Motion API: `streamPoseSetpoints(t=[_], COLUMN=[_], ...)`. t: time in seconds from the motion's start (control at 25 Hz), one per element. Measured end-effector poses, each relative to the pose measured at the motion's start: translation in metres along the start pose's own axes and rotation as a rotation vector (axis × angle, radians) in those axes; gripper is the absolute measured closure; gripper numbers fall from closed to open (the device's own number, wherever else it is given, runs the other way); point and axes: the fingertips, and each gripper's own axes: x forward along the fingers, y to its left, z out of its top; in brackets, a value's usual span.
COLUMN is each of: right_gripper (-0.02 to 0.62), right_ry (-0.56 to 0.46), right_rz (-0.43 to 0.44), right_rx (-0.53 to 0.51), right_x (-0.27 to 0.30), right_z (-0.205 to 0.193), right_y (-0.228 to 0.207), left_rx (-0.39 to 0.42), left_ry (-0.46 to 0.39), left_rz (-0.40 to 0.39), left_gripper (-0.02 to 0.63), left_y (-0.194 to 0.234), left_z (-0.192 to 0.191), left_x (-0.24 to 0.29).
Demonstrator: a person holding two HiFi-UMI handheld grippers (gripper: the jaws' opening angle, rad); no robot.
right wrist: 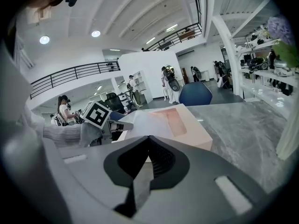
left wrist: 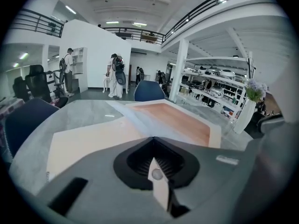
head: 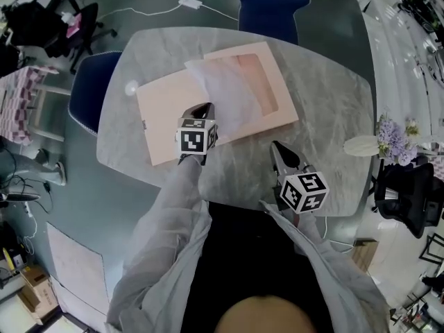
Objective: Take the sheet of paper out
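Left fingers [head: 202, 109] clamping shut on paper sheet [head: 223, 94] corner, needing slow, even peel off box [head: 283, 106]; right fingers [head: 280, 152] closed, empty.

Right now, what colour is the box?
The box is pale pink; clearest in head view.

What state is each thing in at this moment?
box: open
lid: off, lying flat beside the box
sheet of paper: one edge raised, the rest draped over the box
left gripper: shut on the sheet of paper
right gripper: shut, empty
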Motion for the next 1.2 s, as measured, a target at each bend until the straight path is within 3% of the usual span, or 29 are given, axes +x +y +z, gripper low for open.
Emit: streamPoseSetpoints(t=[0.68, 1.2], right_gripper=[0.586, 0.586], right_ry=[-0.033, -0.020], right_rz=[0.140, 0.265], right_rx=[-0.087, -0.164], right_x=[-0.038, -0.081], right_z=[0.004, -0.015], right_y=[0.021, 0.045], left_rx=[-0.029, -0.080], left_ry=[-0.180, -0.293], left_rz=[0.176, 0.263], left_gripper=[0.604, 0.606], left_y=[-0.003, -0.045], left_z=[0.015, -0.015], left_x=[-0.110, -0.203])
